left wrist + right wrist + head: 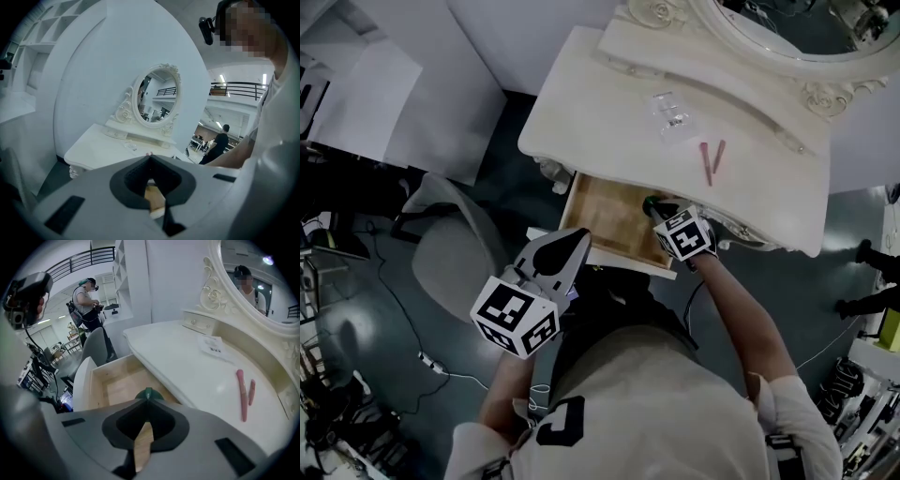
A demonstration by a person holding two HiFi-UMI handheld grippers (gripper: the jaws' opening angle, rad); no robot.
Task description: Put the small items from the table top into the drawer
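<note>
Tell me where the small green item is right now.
In the right gripper view, the green item is pinched at the jaw tips of the shut right gripper, over the open drawer, left of the table top.

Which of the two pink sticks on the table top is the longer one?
The left pink stick in the right gripper view, on the side of the open drawer; it runs clearly longer than the shorter stick beside it.
</note>
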